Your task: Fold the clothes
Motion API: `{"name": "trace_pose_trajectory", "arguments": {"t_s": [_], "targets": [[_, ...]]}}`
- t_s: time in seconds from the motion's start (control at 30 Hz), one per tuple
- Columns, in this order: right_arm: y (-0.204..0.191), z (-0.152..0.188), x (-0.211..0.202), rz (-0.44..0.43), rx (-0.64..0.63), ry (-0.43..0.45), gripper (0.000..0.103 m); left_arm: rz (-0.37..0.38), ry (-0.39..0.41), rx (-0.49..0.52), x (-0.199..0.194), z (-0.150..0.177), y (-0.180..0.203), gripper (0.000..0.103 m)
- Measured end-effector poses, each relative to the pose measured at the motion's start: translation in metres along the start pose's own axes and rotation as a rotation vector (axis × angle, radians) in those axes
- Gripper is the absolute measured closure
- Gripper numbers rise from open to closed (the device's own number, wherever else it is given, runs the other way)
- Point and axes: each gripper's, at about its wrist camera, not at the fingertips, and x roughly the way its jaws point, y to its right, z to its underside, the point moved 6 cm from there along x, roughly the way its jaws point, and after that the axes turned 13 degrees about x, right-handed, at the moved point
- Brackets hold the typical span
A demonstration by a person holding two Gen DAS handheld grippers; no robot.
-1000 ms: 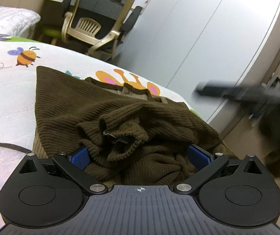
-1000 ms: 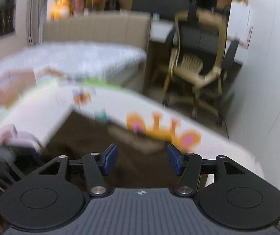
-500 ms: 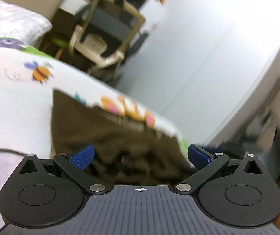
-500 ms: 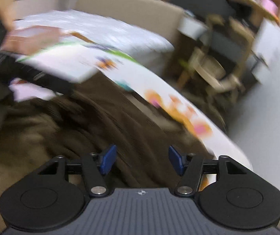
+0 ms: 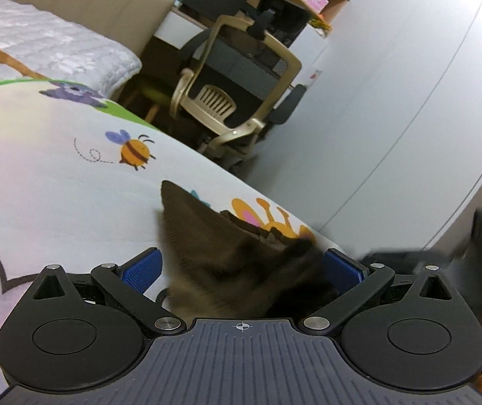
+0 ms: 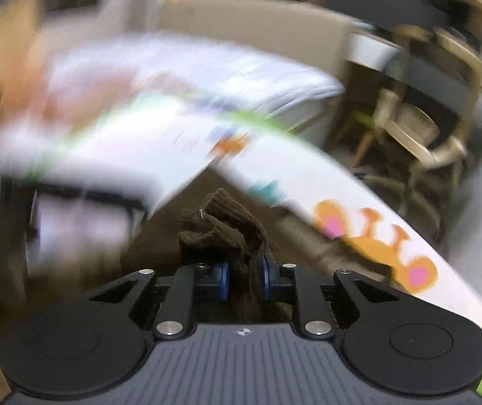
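now that the right gripper (image 6: 245, 278) is closing on a bunch of the brown sweater (image 6: 222, 222), which a second ago lay free, folding can start; at nine o'clock the left gripper (image 5: 241, 268) is open around the cloth.

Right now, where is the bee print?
Left wrist view, upper left: the bee print is on the cartoon blanket, beyond the brown sweater.

The right gripper (image 6: 243, 278) was closing its jaws on a bunched fold of brown ribbed knit garment (image 6: 222, 224) above the blurred cartoon-printed white blanket (image 6: 312, 182).
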Motion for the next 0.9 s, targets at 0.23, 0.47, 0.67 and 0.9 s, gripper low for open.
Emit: {"name": "trace_pose_trajectory", "arguments": {"t_s": [0.23, 0.47, 0.67, 0.9], "targets": [[0.023, -0.046, -0.053, 0.142, 0.109, 0.282, 0.092, -0.017, 0.006, -0.017, -0.002, 0.000, -0.005, 0.000], [-0.041, 0.017, 0.006, -0.009, 0.014, 0.083, 0.071, -0.087, 0.109, -0.124, -0.026, -0.019, -0.029, 0.000], [-0.040, 0.019, -0.010, -0.061, 0.038, 0.115, 0.043, -0.047, 0.032, -0.088, -0.016, -0.025, -0.013, 0.000], [0.015, 0.028, -0.038, 0.021, 0.138, 0.144, 0.036, -0.036, -0.140, 0.009, 0.031, -0.023, 0.021, 0.000]]}}
